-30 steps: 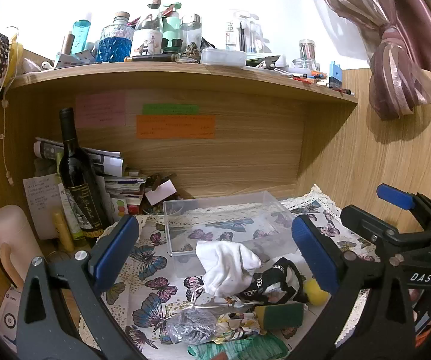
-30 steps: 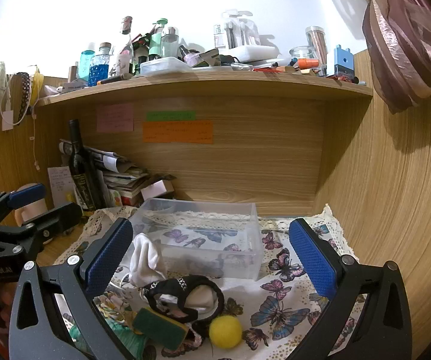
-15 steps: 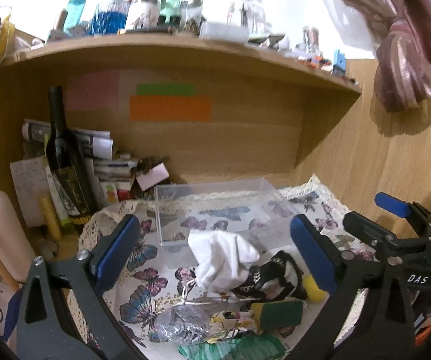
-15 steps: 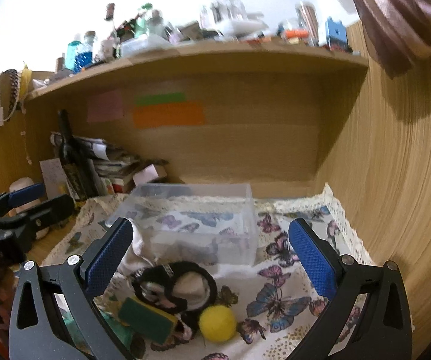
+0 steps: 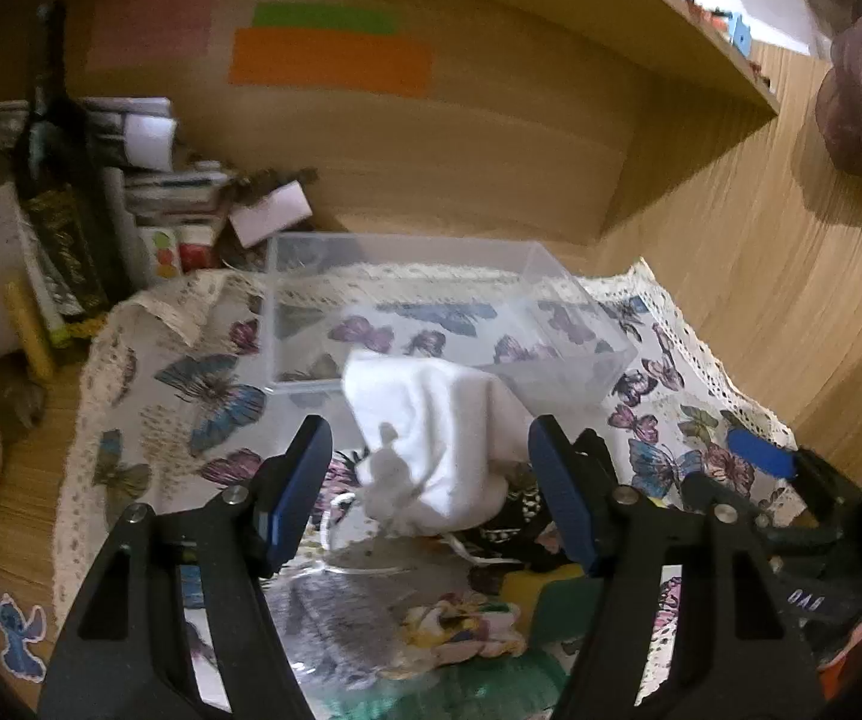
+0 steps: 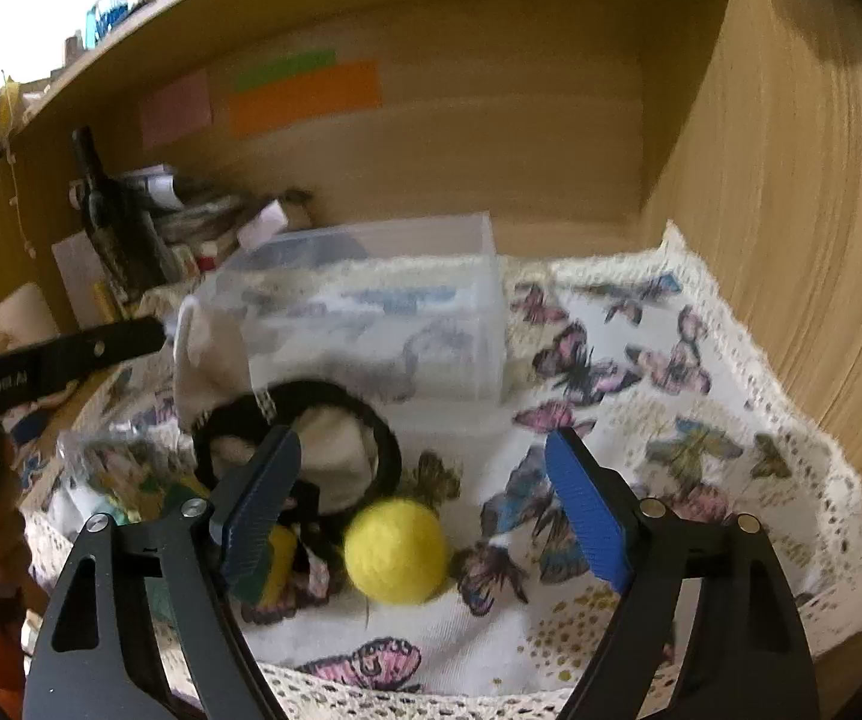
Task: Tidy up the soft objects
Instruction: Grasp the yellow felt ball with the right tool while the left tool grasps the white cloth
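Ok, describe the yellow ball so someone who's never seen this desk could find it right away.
Start at the clear plastic box on the butterfly tablecloth. In front of it lies a pile of soft things, and the yellow ball sits at the pile's right edge, beside a black band. It is the only round, plain bright-yellow, fuzzy thing there.

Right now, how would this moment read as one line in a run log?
left gripper: closing around white cloth pouch, not gripping | right gripper: closing over yellow ball, not touching | clear box: empty

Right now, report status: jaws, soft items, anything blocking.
Left gripper open, closing around white cloth. Right gripper open, closing over yellow ball. Clear bin empty, unobstructed.
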The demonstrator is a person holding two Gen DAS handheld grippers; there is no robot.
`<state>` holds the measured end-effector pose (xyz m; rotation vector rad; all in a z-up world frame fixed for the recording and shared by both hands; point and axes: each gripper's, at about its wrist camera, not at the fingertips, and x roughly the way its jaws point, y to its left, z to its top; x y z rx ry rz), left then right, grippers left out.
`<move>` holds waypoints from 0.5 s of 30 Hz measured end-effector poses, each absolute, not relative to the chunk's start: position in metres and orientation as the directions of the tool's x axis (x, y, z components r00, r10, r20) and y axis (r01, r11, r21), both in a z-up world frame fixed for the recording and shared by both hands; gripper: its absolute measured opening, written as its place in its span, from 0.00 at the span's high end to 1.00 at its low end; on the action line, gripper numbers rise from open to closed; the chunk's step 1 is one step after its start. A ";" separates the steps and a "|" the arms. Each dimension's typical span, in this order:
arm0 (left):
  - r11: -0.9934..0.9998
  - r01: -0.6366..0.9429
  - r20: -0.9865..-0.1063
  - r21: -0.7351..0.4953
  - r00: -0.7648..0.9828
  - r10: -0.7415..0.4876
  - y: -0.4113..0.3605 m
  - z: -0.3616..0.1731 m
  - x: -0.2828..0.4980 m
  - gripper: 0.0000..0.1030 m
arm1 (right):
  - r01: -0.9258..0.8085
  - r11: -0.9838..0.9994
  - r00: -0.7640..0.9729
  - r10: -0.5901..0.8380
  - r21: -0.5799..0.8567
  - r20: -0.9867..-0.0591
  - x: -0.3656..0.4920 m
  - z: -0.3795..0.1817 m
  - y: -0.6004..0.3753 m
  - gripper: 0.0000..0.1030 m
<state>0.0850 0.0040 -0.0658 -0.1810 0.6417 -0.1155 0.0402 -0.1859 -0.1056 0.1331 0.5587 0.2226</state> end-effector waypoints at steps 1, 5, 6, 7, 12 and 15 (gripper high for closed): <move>0.977 0.055 -0.591 -0.204 0.789 -0.168 0.001 -0.067 0.088 0.34 | -0.176 0.967 0.819 0.248 0.186 -0.517 0.042 -0.108 -0.186 0.21; 0.976 0.053 -0.618 -0.213 0.766 -0.177 -0.008 -0.073 0.100 0.34 | -0.189 0.963 0.790 0.264 0.190 -0.554 0.045 -0.122 -0.183 0.21; 0.975 0.048 -0.629 -0.218 0.757 -0.178 -0.009 -0.076 0.104 0.34 | -0.190 0.963 0.782 0.265 0.189 -0.564 0.046 -0.126 -0.183 0.21; 0.973 0.045 -0.637 -0.225 0.749 -0.182 -0.010 -0.079 0.109 0.34 | -0.190 0.963 0.778 0.265 0.189 -0.570 0.047 -0.128 -0.183 0.21; 0.972 0.012 -0.664 -0.236 0.729 -0.170 -0.010 -0.092 0.122 0.35 | -0.202 0.959 0.739 0.284 0.200 -0.612 0.052 -0.144 -0.182 0.36; 0.973 0.008 -0.680 -0.229 0.714 -0.166 -0.012 -0.099 0.127 0.54 | -0.218 0.953 0.717 0.303 0.212 -0.627 0.054 -0.150 -0.181 0.51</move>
